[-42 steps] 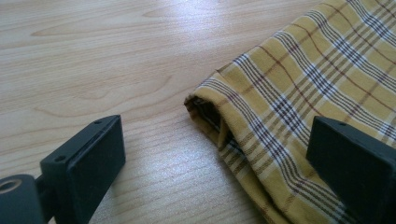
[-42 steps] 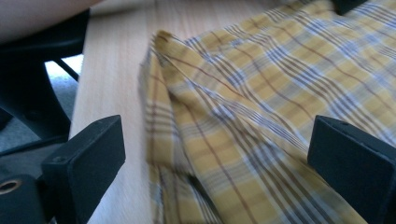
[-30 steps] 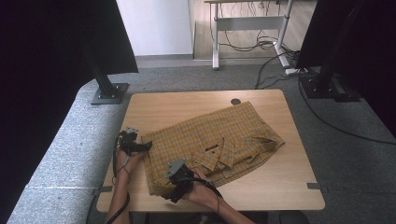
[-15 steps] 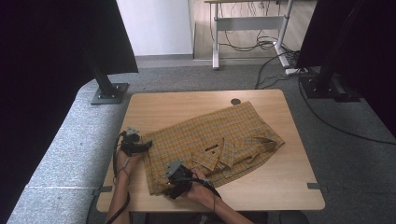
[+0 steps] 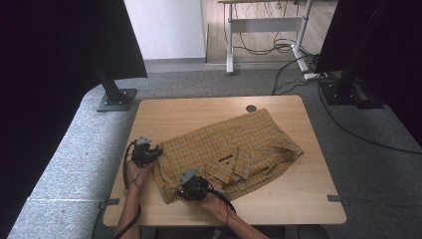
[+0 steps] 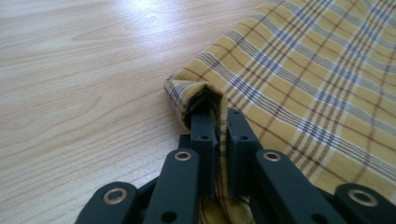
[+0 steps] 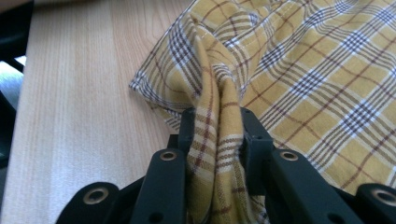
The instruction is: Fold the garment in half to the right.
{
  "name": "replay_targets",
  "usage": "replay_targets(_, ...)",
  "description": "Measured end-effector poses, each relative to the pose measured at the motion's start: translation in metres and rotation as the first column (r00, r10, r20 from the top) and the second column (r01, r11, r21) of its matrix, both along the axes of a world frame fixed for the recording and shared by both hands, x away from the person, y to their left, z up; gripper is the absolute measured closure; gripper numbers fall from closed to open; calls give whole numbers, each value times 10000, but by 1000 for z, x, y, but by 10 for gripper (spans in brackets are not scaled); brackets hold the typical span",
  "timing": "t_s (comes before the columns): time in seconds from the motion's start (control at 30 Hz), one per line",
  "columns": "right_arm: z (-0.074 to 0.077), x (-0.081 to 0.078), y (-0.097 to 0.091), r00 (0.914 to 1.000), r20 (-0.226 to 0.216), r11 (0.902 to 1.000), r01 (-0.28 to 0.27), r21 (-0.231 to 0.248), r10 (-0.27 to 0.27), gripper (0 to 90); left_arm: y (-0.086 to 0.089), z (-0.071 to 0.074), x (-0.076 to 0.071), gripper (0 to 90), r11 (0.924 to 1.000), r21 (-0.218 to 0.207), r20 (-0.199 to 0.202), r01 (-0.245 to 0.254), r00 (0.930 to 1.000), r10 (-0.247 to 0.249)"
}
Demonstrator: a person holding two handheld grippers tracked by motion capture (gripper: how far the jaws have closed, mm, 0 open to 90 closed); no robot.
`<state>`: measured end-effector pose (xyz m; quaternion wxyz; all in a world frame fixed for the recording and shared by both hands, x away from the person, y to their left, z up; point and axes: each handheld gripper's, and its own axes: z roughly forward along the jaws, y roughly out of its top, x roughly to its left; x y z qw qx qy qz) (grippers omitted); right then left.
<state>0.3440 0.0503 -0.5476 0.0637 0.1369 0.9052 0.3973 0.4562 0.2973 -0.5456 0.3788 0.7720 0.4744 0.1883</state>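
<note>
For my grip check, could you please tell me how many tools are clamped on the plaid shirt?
2. The left tool pinches the plaid shirt at its left edge; the right tool grips bunched fabric at the near edge. Both have just been closing onto cloth.

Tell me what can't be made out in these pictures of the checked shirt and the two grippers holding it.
- Left gripper, left gripper view: the pinched shirt edge wraps its fingertips, hiding the contact.
- Right gripper, right gripper view: bunched cloth covers the inner faces of its fingers.
- High view: the label at the collar is too small to read.
- High view: the forearms are cut off by the bottom edge.
</note>
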Motion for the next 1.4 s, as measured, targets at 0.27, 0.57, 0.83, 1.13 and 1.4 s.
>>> replay_targets(0.27,27,-2,-21,10000,-47,9958,-15,917,19,753,-5,38,-4,854,9930,-1162,721,217,9973,-134)
replay_targets(0.57,75,2,-85,9978,125,9756,614,2108,-655,761,-49,86,3,853,9810,-1547,2115,1174,9738,-832)
replay_targets(0.83,62,22,-157,9786,-708,9480,2048,2438,-1932,763,-120,67,34,845,9813,-468,2026,1866,9637,-1736)
replay_targets(1.13,24,30,-190,9547,-1363,9439,2853,1663,-2646,760,-164,15,51,837,9719,750,427,2230,9731,-2266)
replay_targets(1.4,11,28,-186,9510,-1697,9473,2838,1484,-2583,760,-152,3,47,817,9732,182,-192,2291,9733,-2288)
